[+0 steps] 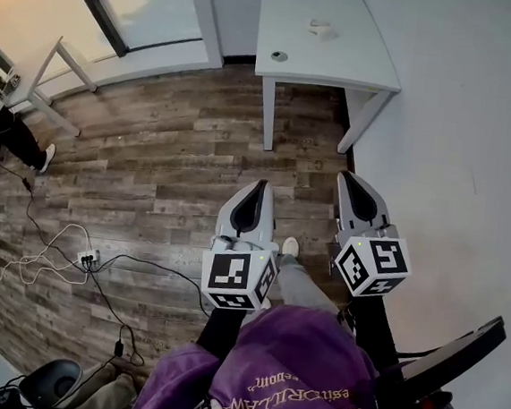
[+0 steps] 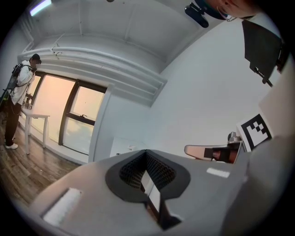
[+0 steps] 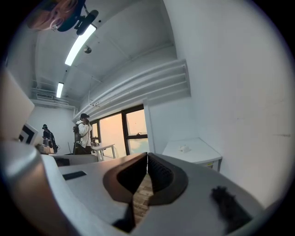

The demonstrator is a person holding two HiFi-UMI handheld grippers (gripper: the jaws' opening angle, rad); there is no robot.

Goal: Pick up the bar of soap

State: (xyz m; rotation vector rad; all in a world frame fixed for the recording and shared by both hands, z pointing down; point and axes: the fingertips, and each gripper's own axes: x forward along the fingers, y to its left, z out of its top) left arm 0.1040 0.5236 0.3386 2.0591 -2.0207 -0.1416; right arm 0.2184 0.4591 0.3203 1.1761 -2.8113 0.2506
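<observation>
Soap bar (image 1: pixel 322 27), small pale off-white lump, lying on white table (image 1: pixel 341 59) against wall, well apart from left gripper (image 1: pixel 261 185) and right gripper (image 1: pixel 349 176), the 2 both closed tip to tip, empty.

White table (image 1: pixel 340 68) against white wall (image 1: pixel 478 131), wood-plank floor (image 1: pixel 151 171).

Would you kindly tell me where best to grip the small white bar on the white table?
Likely across its narrower sides, from above: the small white bar lies low and flat on the white table. Its exact shape is too small to tell.
</observation>
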